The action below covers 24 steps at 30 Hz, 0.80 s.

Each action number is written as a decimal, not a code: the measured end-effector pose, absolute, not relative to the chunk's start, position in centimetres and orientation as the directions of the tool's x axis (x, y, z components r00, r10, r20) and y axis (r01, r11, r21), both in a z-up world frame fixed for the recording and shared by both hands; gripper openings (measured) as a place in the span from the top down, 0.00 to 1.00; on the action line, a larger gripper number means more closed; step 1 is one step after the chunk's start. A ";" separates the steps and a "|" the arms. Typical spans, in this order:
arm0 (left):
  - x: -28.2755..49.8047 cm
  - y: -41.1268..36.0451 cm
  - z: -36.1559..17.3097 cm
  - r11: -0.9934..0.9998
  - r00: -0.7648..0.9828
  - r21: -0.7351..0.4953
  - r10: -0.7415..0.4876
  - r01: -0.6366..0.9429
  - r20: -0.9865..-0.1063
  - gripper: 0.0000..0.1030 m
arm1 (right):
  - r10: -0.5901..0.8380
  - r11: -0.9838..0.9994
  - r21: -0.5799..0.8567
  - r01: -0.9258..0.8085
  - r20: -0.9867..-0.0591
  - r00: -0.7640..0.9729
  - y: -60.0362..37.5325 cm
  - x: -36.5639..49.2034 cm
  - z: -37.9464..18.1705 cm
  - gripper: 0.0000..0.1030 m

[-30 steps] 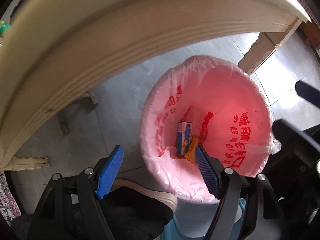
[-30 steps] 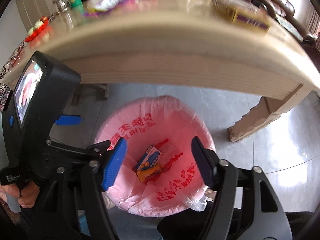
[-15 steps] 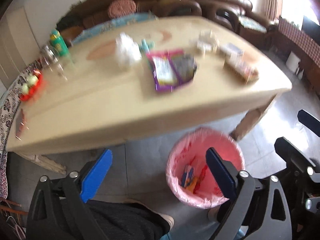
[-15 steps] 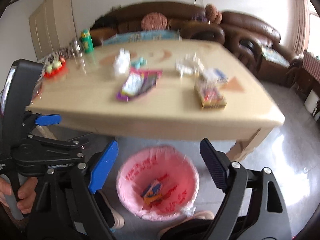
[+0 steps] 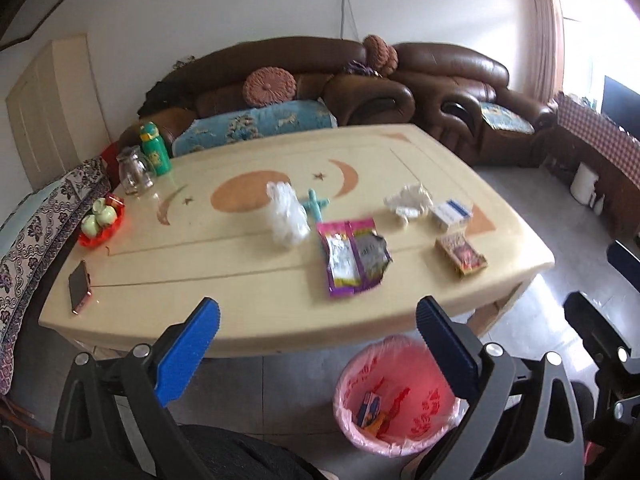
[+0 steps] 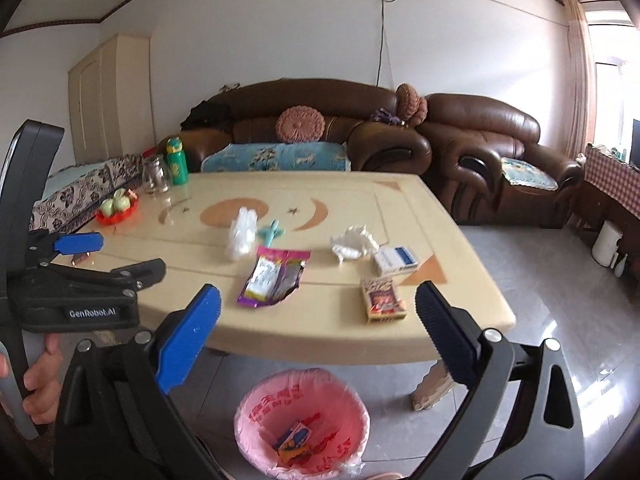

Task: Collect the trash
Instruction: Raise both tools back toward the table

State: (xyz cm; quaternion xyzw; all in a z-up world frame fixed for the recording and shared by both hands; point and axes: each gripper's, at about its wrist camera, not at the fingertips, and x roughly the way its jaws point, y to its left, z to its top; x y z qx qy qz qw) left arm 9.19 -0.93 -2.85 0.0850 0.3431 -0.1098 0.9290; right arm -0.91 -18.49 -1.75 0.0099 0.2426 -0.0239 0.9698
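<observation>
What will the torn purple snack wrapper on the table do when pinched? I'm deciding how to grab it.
The purple snack wrapper lies flat and ripped open, so it is probably empty, very light and floppy. Its glossy film looks slippery and may slide across the smooth table instead of lifting. Pinching its ragged raised edge seems safest.

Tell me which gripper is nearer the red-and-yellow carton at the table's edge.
Right. The right gripper frames the carton; the left gripper sits further over, toward the phone.

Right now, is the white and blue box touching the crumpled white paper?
Apart. The right wrist view shows bare table between the white and blue box and the crumpled white paper.
</observation>
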 end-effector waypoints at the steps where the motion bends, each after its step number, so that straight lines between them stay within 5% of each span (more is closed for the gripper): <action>1: 9.3 -0.9 -2.5 0.963 0.744 0.075 -0.150 0.260 -0.651 0.07 | -0.046 0.998 0.009 0.057 -0.464 0.885 -18.8 -1.0 -1.4 0.07; 24: 13.6 -3.6 -4.3 0.952 0.703 0.083 -0.156 0.293 -0.694 0.07 | -0.081 0.995 0.002 0.095 -0.500 0.862 -22.3 2.8 -2.7 0.06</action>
